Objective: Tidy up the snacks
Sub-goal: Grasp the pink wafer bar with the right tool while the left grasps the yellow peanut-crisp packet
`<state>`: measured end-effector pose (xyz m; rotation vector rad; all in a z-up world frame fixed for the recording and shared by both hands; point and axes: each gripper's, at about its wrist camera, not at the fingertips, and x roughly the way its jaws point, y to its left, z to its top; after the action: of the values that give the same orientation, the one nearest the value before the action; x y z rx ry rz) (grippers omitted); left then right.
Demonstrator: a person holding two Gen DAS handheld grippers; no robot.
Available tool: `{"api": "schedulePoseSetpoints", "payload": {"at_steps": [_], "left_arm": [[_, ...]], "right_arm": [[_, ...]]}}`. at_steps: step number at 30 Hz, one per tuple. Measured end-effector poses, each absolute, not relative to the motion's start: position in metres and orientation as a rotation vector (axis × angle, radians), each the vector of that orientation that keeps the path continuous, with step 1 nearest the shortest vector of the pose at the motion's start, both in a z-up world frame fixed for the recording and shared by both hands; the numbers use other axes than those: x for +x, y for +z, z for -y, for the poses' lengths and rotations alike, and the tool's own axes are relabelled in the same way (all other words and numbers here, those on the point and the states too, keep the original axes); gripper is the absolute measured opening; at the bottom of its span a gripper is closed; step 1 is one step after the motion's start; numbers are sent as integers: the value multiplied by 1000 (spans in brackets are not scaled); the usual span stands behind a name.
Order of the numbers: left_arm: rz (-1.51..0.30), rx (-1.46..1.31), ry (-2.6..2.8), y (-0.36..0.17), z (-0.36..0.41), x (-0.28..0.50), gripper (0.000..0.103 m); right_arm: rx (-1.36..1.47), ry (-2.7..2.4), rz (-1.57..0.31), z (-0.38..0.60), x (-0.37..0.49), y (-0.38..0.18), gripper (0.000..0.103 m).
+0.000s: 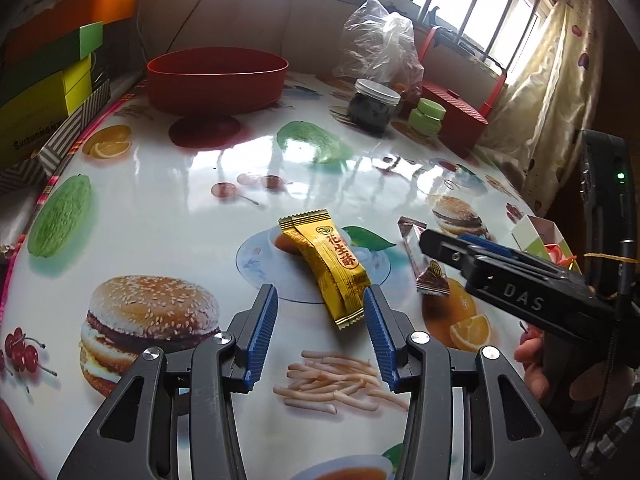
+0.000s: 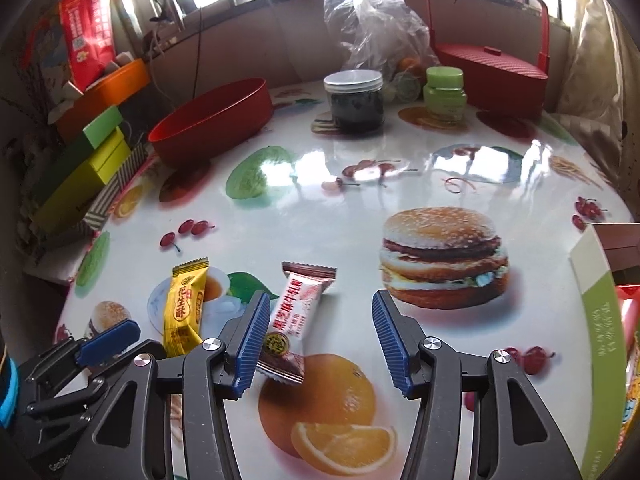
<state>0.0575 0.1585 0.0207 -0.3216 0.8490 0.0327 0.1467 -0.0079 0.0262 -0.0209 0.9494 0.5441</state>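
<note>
A yellow wrapped snack point(image 1: 324, 264) lies flat on the food-print table point(image 1: 168, 216). My left gripper point(image 1: 319, 292) is open just over it, and the wrapper's near end sits between the blue pads, close to the right one. A white and brown wrapped snack point(image 2: 296, 312) lies to its right. My right gripper point(image 2: 320, 296) hovers open over it, with the wrapper beside the left pad point(image 2: 252, 332). Each view also shows the other gripper: the right gripper point(image 1: 448, 242) from the side, the left gripper point(image 2: 80, 350) low at the left. A red bowl point(image 1: 218, 76) stands at the far left.
At the back stand a dark jar point(image 2: 354, 100), a green jar point(image 2: 444, 88), a crumpled plastic bag point(image 2: 372, 20) and a red handled basket point(image 2: 492, 64). Green and orange boxes point(image 1: 44, 92) line the left edge. A white and green box point(image 2: 596, 320) stands at the right.
</note>
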Motion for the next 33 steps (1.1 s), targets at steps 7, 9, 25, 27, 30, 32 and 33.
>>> {"api": "schedulePoseSetpoints", "payload": {"at_steps": [7,9,25,27,30,32,33], "left_arm": [[-860,-350,21,17,-162,61,46],[-862,-351,19,17,-162,63,46],[-883,-345,33,13,-156,86,46],[-893,-344,30,11,-155,91,46],[-891,-331,42,12,-153,95,46],[-899,-327,38,12,-150,99,46],[-899,-325,35,11,-149,100,46]], "right_arm": [[-58,532,-971,-4,150,16,54],[-75,516,-966,-4,150,15,54],[-174,462,-922,1,143,14,37],[-179,451,-914,3,142,14,28],[-169,449,-910,6,141,14,25],[-168,450,-905,8,140,14,25],[-168,451,-904,8,140,14,25]]}}
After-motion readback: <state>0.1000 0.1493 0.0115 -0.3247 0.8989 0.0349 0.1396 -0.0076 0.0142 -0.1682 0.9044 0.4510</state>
